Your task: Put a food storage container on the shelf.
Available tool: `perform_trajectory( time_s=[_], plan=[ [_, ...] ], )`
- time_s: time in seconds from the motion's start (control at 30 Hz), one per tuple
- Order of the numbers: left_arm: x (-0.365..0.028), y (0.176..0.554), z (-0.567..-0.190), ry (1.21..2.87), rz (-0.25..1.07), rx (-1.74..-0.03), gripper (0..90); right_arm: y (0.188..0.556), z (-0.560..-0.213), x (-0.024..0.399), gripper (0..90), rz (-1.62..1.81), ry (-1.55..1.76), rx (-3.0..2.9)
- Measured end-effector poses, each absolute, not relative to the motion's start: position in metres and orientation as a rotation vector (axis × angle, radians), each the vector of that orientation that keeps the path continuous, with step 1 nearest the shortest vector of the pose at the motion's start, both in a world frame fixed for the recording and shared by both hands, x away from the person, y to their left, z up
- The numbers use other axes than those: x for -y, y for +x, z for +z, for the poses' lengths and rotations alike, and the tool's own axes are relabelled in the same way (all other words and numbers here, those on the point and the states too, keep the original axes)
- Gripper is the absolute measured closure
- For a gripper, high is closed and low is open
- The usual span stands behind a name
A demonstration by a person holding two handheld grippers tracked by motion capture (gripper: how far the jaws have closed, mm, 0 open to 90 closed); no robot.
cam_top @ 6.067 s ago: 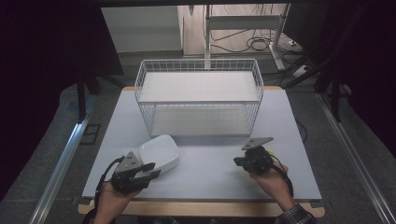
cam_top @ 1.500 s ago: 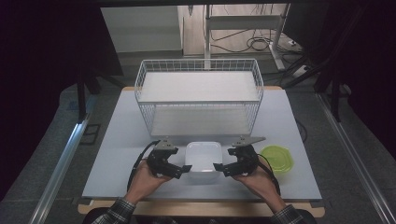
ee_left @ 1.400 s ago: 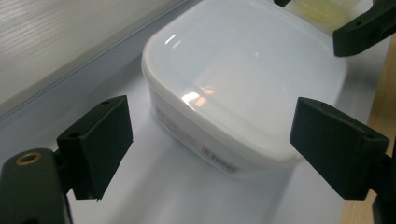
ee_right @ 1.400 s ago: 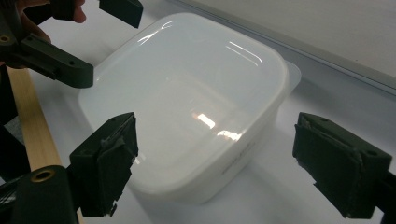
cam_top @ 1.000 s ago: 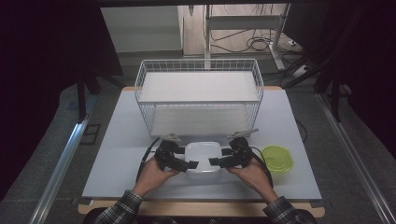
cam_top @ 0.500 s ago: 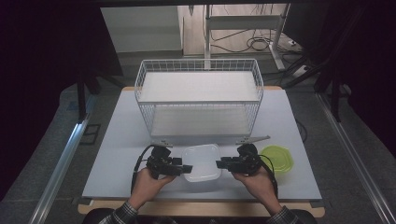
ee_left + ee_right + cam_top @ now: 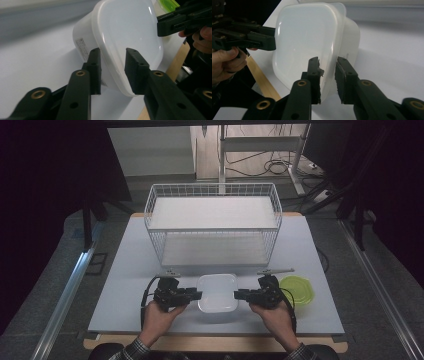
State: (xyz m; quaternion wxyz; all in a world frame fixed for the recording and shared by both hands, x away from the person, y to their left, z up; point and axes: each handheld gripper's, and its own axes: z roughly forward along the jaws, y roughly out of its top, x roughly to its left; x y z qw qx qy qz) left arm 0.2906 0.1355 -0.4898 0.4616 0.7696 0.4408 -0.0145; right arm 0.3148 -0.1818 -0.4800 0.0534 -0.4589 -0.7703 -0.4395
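Observation:
A white plastic container (image 7: 217, 292) sits open side up near the table's front edge, between my two grippers. My left gripper (image 7: 196, 295) reaches in from the left and straddles the container's (image 7: 125, 32) left rim, one jaw outside the wall and one inside; the left gripper (image 7: 112, 70) has just been closing onto it. My right gripper (image 7: 239, 294) does the same from the right, and the right gripper (image 7: 327, 75) has just been closing on the container's (image 7: 304, 37) rim, with the wall between its pads.
A lime green lid (image 7: 298, 289) lies flat just right of my right hand. A white wire basket (image 7: 212, 227) with a shelf stands across the back middle of the table. The wooden table edge (image 7: 215, 343) runs close below the hands.
Both grippers and the container have shifted slightly toward the table's front edge. Both pairs of jaws have narrowed over the container's rim.

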Motion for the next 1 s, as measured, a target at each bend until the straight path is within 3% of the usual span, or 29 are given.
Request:
perform_trajectory(
  time_s=[0.3, 1.0],
  plan=[
    [-0.138, 0.290, -0.491, 1.849, 0.031, -1.109, 77.6, 0.310, -0.476, 0.175, 78.6, -1.389, -1.398, 2.463],
    [-0.139, 0.293, -0.456, 1.814, 0.180, -1.048, 78.3, 0.311, -0.445, 0.168, 78.6, -1.572, -1.315, 2.586]
  ],
)
